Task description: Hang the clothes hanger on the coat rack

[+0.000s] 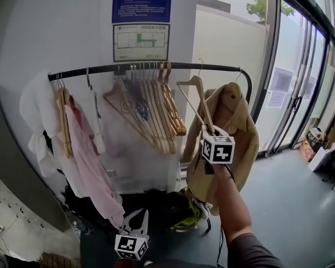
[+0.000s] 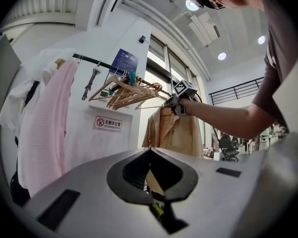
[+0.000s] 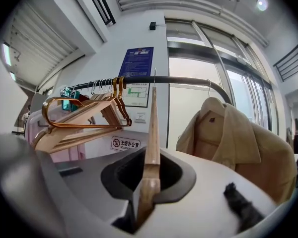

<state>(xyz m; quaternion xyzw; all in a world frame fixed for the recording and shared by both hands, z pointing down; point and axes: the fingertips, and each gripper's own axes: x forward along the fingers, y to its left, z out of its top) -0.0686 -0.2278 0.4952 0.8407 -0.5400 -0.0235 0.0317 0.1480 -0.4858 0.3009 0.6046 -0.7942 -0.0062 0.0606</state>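
My right gripper (image 1: pixel 210 132) is shut on the arm of a wooden clothes hanger (image 1: pixel 196 89), held up in front of the black coat rack bar (image 1: pixel 156 67). The hanger's wire hook (image 1: pixel 201 66) reaches the level of the bar, between the bunch of hangers and the beige coat; I cannot tell whether it rests on the bar. In the right gripper view the hanger (image 3: pixel 153 123) runs straight up between the jaws of the right gripper (image 3: pixel 152 151) toward the bar (image 3: pixel 188 80). My left gripper (image 1: pixel 136 219) hangs low in front of the rack, its jaws meeting at the tips (image 2: pixel 149 150) with nothing in them.
Several wooden hangers (image 1: pixel 156 110) crowd the middle of the bar. A pink garment (image 1: pixel 89 161) and a white one (image 1: pixel 38 121) hang at the left, a beige coat (image 1: pixel 234 133) at the right end. Glass doors (image 1: pixel 301 94) stand to the right. Shoes (image 1: pixel 188 221) lie under the rack.
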